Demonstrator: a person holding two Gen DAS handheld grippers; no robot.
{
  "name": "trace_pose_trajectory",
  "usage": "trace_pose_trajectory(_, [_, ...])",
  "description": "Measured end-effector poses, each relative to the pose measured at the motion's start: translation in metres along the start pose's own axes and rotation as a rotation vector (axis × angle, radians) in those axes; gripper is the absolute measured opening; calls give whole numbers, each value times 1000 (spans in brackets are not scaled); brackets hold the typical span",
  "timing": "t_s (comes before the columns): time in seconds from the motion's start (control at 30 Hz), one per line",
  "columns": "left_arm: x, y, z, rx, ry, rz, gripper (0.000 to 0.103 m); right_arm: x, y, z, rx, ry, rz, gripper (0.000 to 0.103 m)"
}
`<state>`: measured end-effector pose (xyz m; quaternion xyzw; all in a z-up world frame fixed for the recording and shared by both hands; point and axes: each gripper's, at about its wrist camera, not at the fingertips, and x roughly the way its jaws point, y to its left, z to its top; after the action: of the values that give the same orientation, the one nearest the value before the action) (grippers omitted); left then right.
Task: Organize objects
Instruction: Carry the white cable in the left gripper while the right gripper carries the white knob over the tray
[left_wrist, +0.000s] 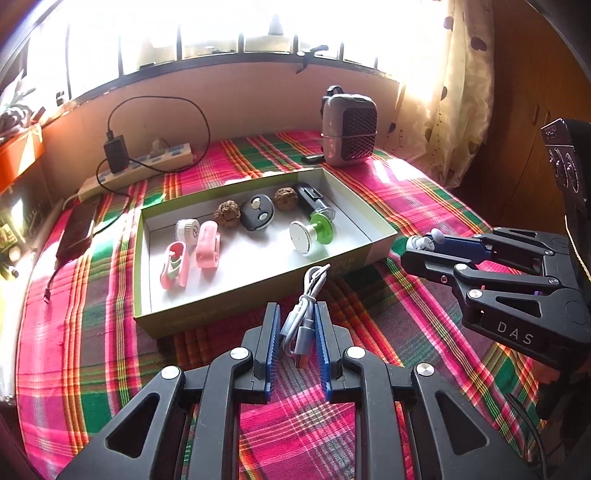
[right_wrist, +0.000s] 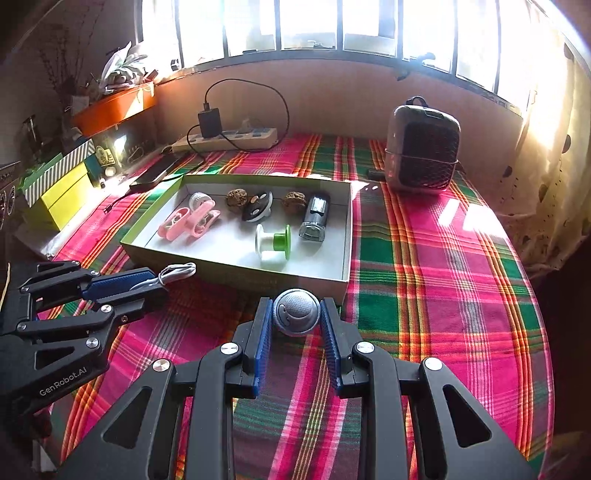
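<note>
The left claw (left_wrist: 294, 332) is closed on a bundled white USB cable (left_wrist: 303, 314): the blue pads (left_wrist: 269, 343) press the coil from both sides, with the connector end hanging down between them and a loop of cord sticking out past the tips toward the box. In the right wrist view the same claw (right_wrist: 147, 284) comes in from the left, the cable's loop (right_wrist: 177, 273) poking out just short of the near wall of the box.

The right claw (right_wrist: 296, 314) grips a small round grey gadget (right_wrist: 295, 312), domed face toward the camera, squeezed between its two blue pads just in front of the box's near right corner. From the left wrist view this claw (left_wrist: 424, 247) sits to the right of the box, the gadget (left_wrist: 421, 242) at its tips just beside the box's right wall.

The shallow open box (right_wrist: 349, 236) lies on the desk, which is covered with a pink and green plaid cloth (right_wrist: 443, 258). Inside it lie two pink clips (right_wrist: 188, 221), a white round case (right_wrist: 199, 199), two brown lumpy balls (right_wrist: 236, 199), a black oval piece (right_wrist: 258, 206), a black and clear bottle (right_wrist: 316, 218) lying flat, and a white and green spool (right_wrist: 273, 243).

Behind the box stand a grey speaker-like unit (right_wrist: 423, 147), a power strip (right_wrist: 229, 140) with a black charger plugged in, and a dark phone (right_wrist: 155, 173).
</note>
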<state>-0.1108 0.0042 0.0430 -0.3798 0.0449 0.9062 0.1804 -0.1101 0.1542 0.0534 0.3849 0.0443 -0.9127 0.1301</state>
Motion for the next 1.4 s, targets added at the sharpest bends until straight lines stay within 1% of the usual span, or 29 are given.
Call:
trace_pose_trajectory(0.2, [1,11,8,-10,-13,12,17,6,4,17,-3,-11,18,27])
trace_pose_trajectory(0.53, [20,28,25,-36,-8,24,17,29,6,48,-18,-4,31,27])
trace_pose_trajectory(0.8, [43,36,37,-44,18,24,17,62,4,71,-20,36,57,27])
trace_pose_trajectory(1.07, [62,41,46,-45,38,28,17,93,2,81,-28,84,72,27])
trace_pose_trajectory(1.3, [75,44,49,-49,56,25,17,111,-1,83,-33,117,83,27])
trace_pose_trajectory(1.4, [81,46,49,-49,72,36,17,117,-1,83,-31,131,87,27])
